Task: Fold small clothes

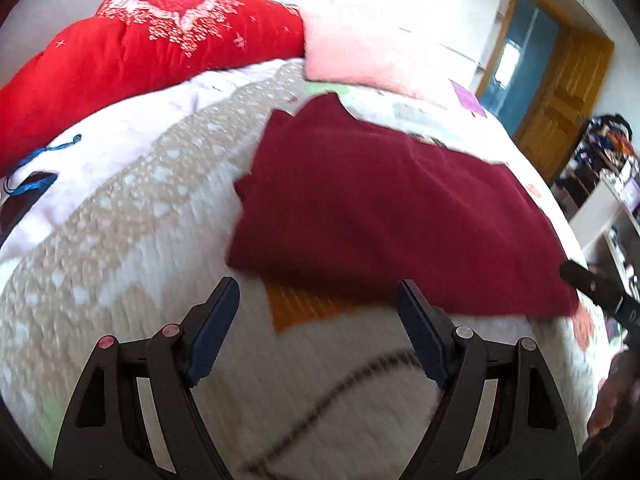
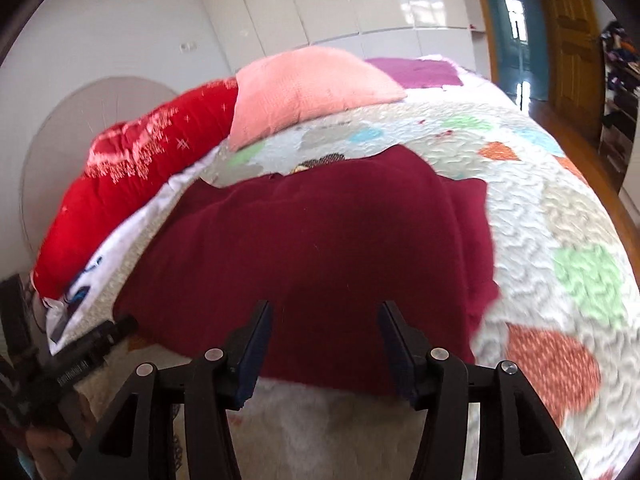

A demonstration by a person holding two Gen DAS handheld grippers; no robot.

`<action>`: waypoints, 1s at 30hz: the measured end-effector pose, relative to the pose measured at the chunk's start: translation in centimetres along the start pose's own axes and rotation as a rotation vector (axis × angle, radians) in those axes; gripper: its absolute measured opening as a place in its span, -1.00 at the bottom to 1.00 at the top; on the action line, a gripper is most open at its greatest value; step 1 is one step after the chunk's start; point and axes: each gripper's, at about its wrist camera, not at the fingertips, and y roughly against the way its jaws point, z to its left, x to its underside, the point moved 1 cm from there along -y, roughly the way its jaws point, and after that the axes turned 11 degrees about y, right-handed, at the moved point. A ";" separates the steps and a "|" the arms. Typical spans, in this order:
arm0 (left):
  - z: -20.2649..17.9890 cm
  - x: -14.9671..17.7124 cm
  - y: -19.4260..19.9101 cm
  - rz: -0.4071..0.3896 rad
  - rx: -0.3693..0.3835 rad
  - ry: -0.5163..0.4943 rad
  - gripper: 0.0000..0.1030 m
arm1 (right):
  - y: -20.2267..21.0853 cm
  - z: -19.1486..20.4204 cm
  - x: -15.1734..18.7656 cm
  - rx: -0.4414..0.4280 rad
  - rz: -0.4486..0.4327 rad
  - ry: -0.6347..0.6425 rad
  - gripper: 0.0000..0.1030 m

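A dark red garment (image 1: 384, 216) lies folded flat on the quilted bedspread (image 1: 132, 216); it also shows in the right wrist view (image 2: 320, 240). My left gripper (image 1: 318, 300) is open and empty, just short of the garment's near edge. My right gripper (image 2: 326, 320) is open and empty, its fingertips over the garment's near edge. The right gripper's body shows at the right edge of the left wrist view (image 1: 596, 288), and the left gripper's body shows at the lower left of the right wrist view (image 2: 80, 356).
A red pillow (image 1: 132, 60) and a pink pillow (image 1: 360, 52) lie at the head of the bed. A white cloth with blue cord (image 1: 80, 160) lies left. A wooden door (image 1: 560, 92) and cluttered shelves (image 1: 608, 168) stand beyond the bed's right side.
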 end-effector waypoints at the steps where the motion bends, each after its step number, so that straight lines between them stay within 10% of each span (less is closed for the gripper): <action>1: -0.4 0.4 0.5 0.000 -0.007 -0.008 0.57 | 0.4 0.2 0.2 0.001 -0.001 0.007 0.08; 30: -4.1 -0.2 4.9 -0.151 -0.085 -0.111 0.57 | 5.3 2.8 0.8 0.068 -0.083 0.109 0.43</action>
